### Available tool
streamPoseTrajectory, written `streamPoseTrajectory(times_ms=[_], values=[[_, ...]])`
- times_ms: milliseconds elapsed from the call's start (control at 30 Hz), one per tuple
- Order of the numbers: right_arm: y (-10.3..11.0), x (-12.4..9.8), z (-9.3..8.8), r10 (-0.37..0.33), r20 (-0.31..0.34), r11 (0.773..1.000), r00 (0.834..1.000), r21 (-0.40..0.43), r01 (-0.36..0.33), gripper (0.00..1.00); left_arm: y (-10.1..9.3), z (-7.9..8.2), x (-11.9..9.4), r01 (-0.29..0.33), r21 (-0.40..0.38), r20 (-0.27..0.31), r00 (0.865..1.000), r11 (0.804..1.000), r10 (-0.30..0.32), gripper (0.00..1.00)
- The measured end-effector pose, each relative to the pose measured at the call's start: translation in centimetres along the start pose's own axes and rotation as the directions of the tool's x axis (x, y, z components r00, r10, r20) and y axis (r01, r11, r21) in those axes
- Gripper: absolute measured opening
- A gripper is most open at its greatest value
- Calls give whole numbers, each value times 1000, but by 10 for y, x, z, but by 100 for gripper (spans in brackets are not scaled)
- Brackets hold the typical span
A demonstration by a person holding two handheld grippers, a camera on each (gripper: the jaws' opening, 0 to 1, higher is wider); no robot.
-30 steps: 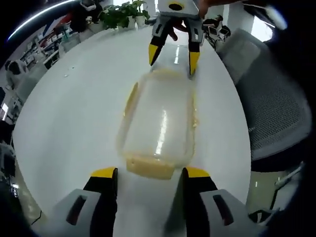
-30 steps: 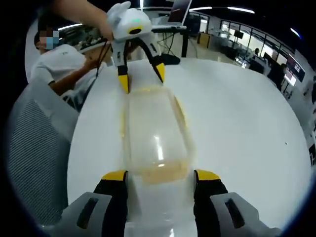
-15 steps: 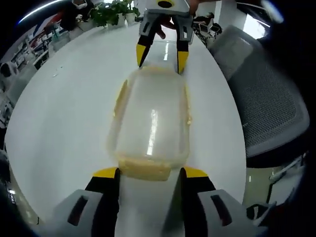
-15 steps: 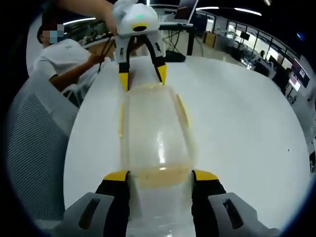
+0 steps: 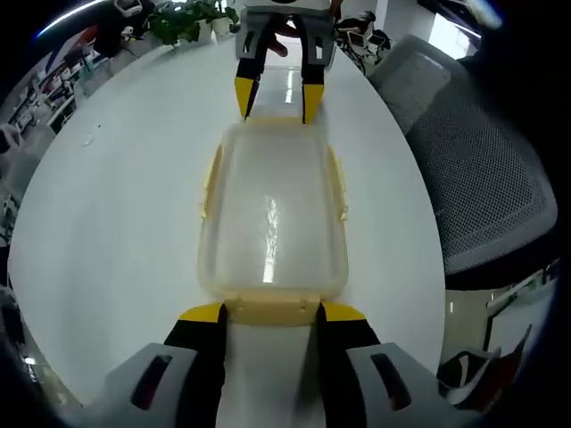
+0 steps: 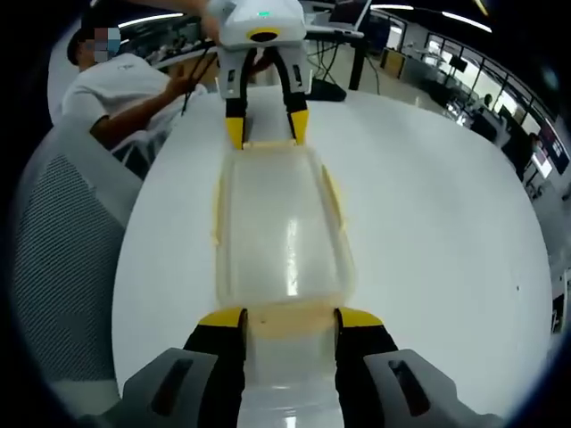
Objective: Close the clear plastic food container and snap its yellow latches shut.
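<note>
Table [image 5: 116, 205], round and white, carries everything; a grey mesh chair [image 5: 482, 169] stands just beside its edge. Lengthwise on the tabletop lies the clear plastic food container [image 5: 272, 223], lid down, with yellow latches [image 5: 268, 311] at its ends and sides. Facing each other across it, the left gripper [image 5: 268, 314] and right gripper [image 6: 290, 318] each hold spread jaws that bracket the latch at their own end.
</note>
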State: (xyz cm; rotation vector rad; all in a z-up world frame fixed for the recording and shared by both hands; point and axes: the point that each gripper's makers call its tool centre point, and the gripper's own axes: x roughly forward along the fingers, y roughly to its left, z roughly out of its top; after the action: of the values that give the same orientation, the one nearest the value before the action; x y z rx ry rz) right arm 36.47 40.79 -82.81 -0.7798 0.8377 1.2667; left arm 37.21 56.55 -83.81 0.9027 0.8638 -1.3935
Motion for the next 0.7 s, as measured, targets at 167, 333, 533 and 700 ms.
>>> streamPoseTrajectory(times_ms=[167, 333, 533, 700], values=[[1, 0, 2, 12, -49, 994, 999, -109, -17, 38, 1, 0, 0, 4, 7, -2, 1000, 1000, -4, 39], [1, 1, -6, 28, -97, 993, 995, -113, -39, 40, 1, -1, 0, 6, 8, -1, 1000, 1000, -6, 39], [0, 3, -12, 38, -121, 994, 992, -101, -50, 39, 1, -1, 0, 6, 6, -8, 1000, 1000, -6, 39], [2, 8, -12, 43, -140, 995, 989, -85, -56, 40, 2, 1, 2, 6, 2, -27, 1000, 1000, -5, 40]])
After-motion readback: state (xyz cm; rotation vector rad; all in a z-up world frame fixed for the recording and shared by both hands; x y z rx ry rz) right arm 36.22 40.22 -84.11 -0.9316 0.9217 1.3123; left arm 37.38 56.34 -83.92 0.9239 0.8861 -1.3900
